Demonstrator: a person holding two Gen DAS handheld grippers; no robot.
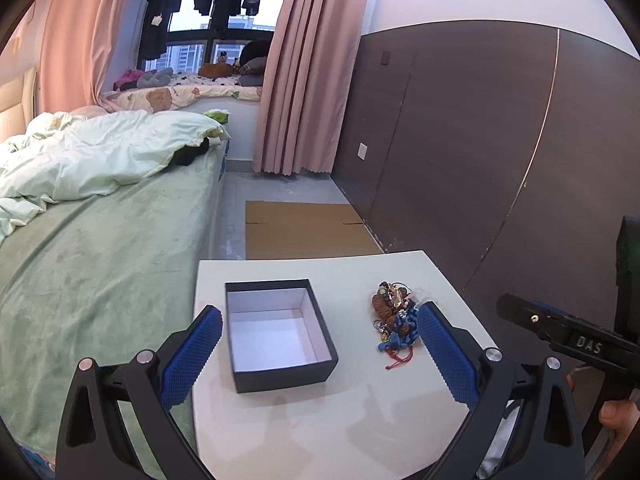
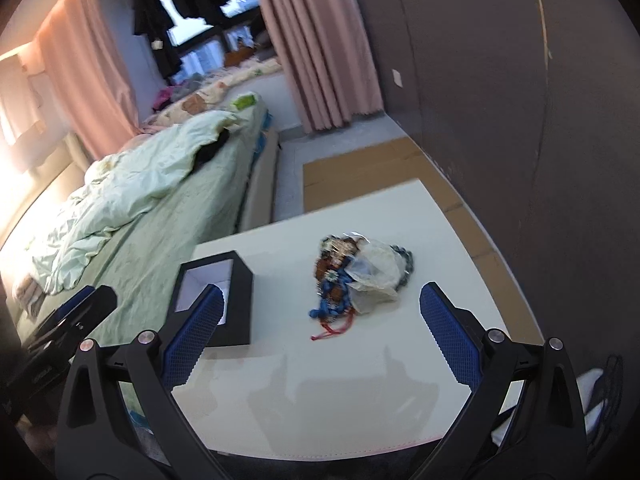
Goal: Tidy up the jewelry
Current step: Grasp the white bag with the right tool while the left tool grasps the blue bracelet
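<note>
An open black box (image 1: 280, 340) with a white inside stands empty on the white table (image 1: 320, 412). It also shows in the right wrist view (image 2: 218, 300). A tangled pile of jewelry (image 1: 394, 318) with blue beads, a red cord and brown pieces lies to its right. In the right wrist view the pile (image 2: 344, 280) lies partly on a clear plastic bag (image 2: 374, 276). My left gripper (image 1: 320, 320) is open and empty, hovering in front of the box. My right gripper (image 2: 320, 296) is open and empty, above the table in front of the pile.
A bed (image 1: 96, 248) with a green sheet and rumpled quilt (image 1: 92, 156) lies left of the table. Flat cardboard (image 1: 304, 228) lies on the floor behind it. A dark wall panel (image 1: 480, 140) runs along the right. Pink curtains (image 1: 296, 68) hang at the window.
</note>
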